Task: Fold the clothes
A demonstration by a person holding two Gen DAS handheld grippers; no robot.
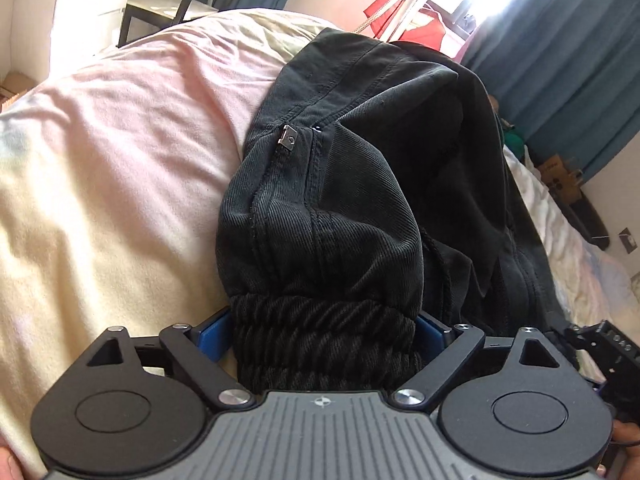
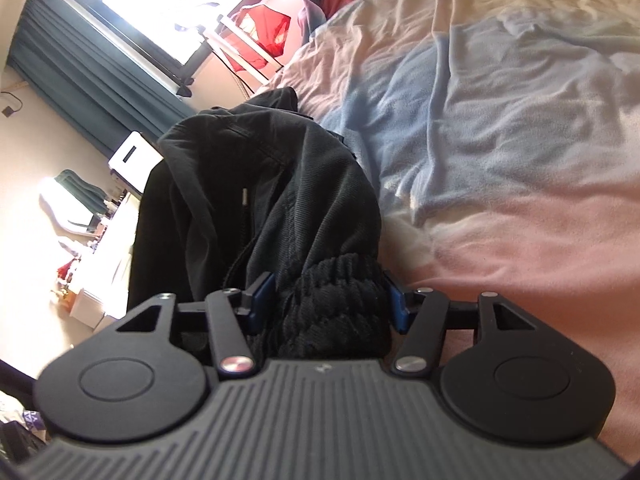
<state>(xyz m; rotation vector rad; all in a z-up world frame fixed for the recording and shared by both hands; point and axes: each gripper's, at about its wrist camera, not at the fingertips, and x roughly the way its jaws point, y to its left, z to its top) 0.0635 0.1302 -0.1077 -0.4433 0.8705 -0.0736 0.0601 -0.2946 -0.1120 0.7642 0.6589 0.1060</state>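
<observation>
Both tongs grip ribbed cuffs of the black twill jacket (image 1: 340, 168).
I keep left tongs (image 1: 326, 332) and right tongs (image 2: 326, 300) clenched, level, pulling evenly over the bed (image 1: 120, 140).

Left wrist view: garment (image 1: 340, 184) lay on the bed (image 1: 120, 160), running from 6 o'clock up to 12 o'clock. Its ribbed cuff (image 1: 324, 340) sat between the fingers of the left gripper (image 1: 326, 326) at 6 o'clock. Bare bedding at 9 o'clock; curtain (image 1: 560, 60) at 2 o'clock; small side table (image 1: 160, 4) at 11 o'clock behind the bed.

Right wrist view: another ribbed cuff (image 2: 332, 304) sat in the right gripper (image 2: 326, 300) at 6 o'clock. Bedding at 3 o'clock, floor (image 2: 40, 280) at 9 o'clock, window (image 2: 160, 4) at 11 o'clock.
</observation>
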